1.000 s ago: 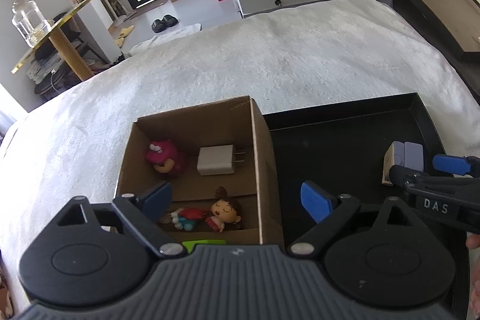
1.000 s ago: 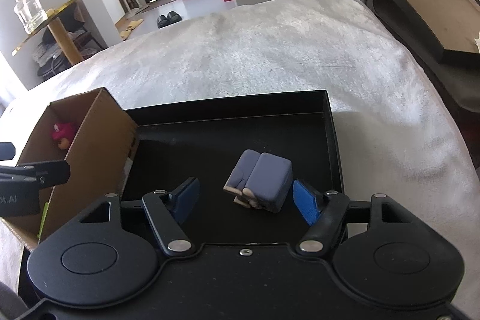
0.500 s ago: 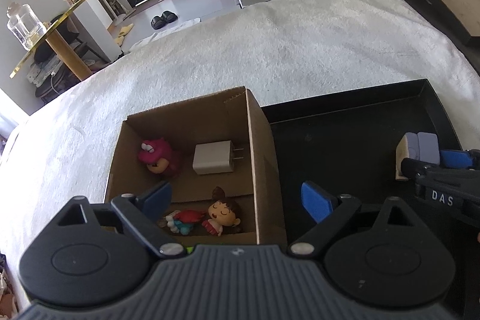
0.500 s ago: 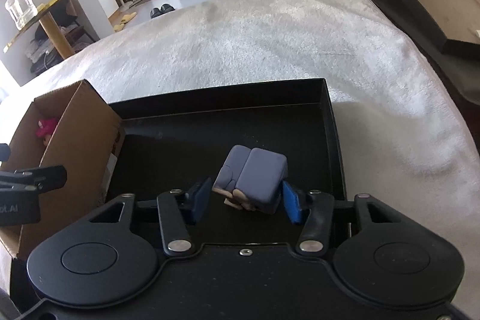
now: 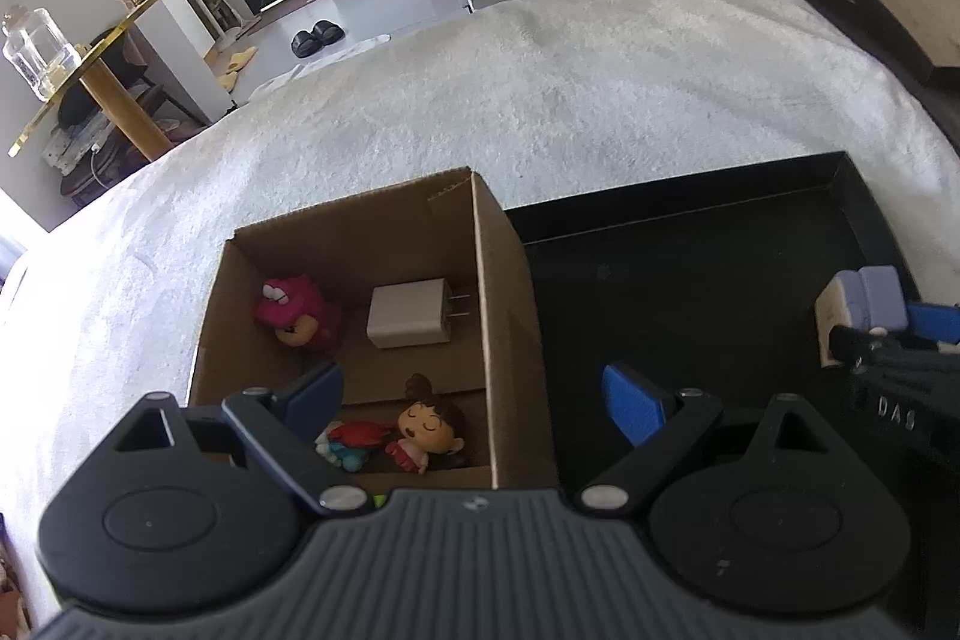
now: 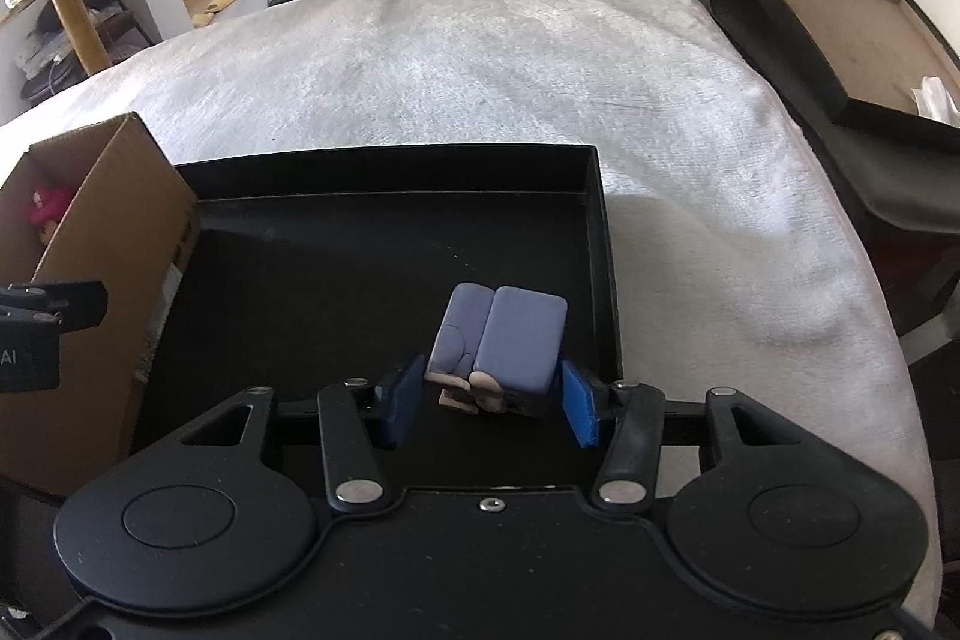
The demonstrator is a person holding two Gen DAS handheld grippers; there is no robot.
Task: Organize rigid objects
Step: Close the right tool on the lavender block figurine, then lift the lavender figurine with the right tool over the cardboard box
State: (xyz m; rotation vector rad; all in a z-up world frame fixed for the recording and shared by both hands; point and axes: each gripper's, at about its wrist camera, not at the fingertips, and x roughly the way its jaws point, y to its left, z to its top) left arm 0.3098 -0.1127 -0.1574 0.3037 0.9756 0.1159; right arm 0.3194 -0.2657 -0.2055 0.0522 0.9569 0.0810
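Note:
A blue-grey block-shaped toy [image 6: 510, 334] with cream feet sits at the right side of the black tray [image 6: 336, 292]. My right gripper [image 6: 492, 400] has it between its blue pads. The jaws are easing open slightly, and both pads still touch the toy's sides. The left wrist view shows the same toy [image 5: 870, 295] at the tray's right edge. My left gripper [image 5: 477, 397] hangs open over the near end of the cardboard box [image 5: 498, 316], holding nothing. In the box lie a pink toy [image 5: 300, 310], a white charger [image 5: 411, 319], a doll figure [image 5: 429, 430] and a red-and-blue toy [image 5: 351, 439].
Box and tray stand side by side on a white fleecy blanket [image 6: 480, 58]. A dark framed board [image 6: 840, 16] leans beyond the blanket's right edge. Far left stands a gold side table with a glass jar [image 5: 36, 46]. Slippers [image 5: 318, 34] lie on the floor behind.
The right jaws came in from wide apart until the pads met the toy's sides. The toy tilted slightly. The left gripper stayed open over the box.

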